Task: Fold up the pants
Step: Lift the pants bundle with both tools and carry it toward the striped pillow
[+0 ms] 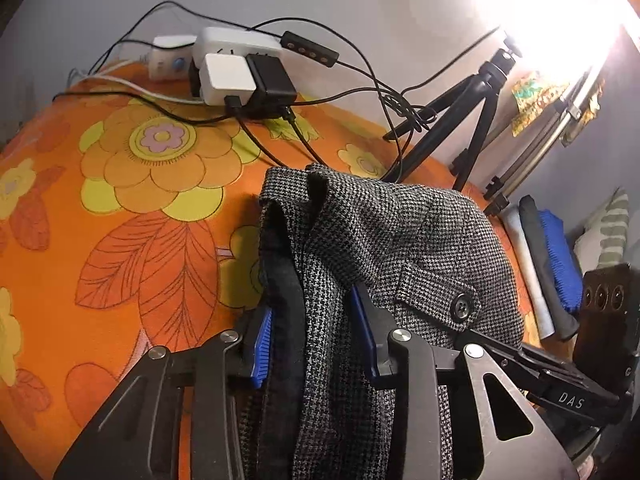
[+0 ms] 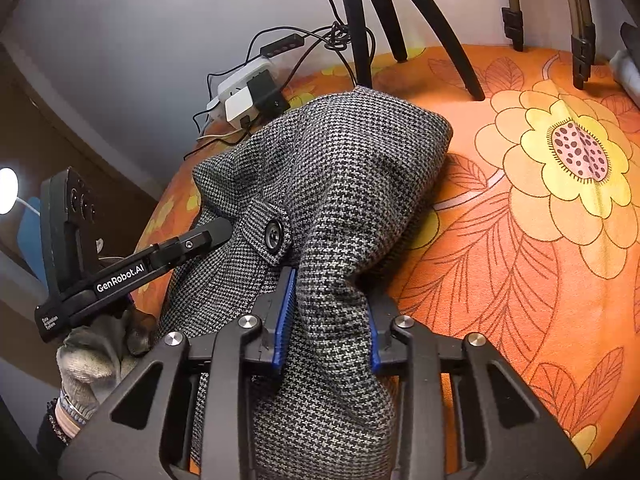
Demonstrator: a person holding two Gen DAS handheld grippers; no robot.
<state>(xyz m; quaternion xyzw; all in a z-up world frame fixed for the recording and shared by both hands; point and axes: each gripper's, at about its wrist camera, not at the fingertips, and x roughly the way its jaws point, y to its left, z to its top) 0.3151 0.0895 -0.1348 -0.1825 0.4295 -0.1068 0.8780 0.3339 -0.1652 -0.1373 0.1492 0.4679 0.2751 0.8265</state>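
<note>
Houndstooth wool in grey and black fills the middle of both views: the pants (image 1: 384, 240) lie bunched on the orange flowered tablecloth (image 1: 132, 184), not yet in any tidy folded shape. From the left wrist view, the left gripper (image 1: 316, 336) has its blue pads pressed into a thick gather of cloth at about 6 o'clock, with a dark inner lining showing beside the left pad. In the right wrist view, the right gripper (image 2: 326, 320) likewise pinches a fat ridge of the pants (image 2: 340, 168) between its blue pads, just below the buttoned tab (image 2: 272, 234). Both grippers are clamped on the fabric, close together near that tab, with the left gripper's body reaching in from 9 o'clock in the right view, held in a gloved hand (image 2: 96, 356).

As a judgement, the fold is at an early or middle stage: the cloth is humped and creased, no flat layers or squared edges show, and how much hangs off the near edge cannot be told. Spreading, laying flat and folding over all appear to remain.

Toward 12 o'clock sit a power strip (image 1: 240, 64) with chargers and cables, and tripod legs (image 1: 472, 120).
</note>
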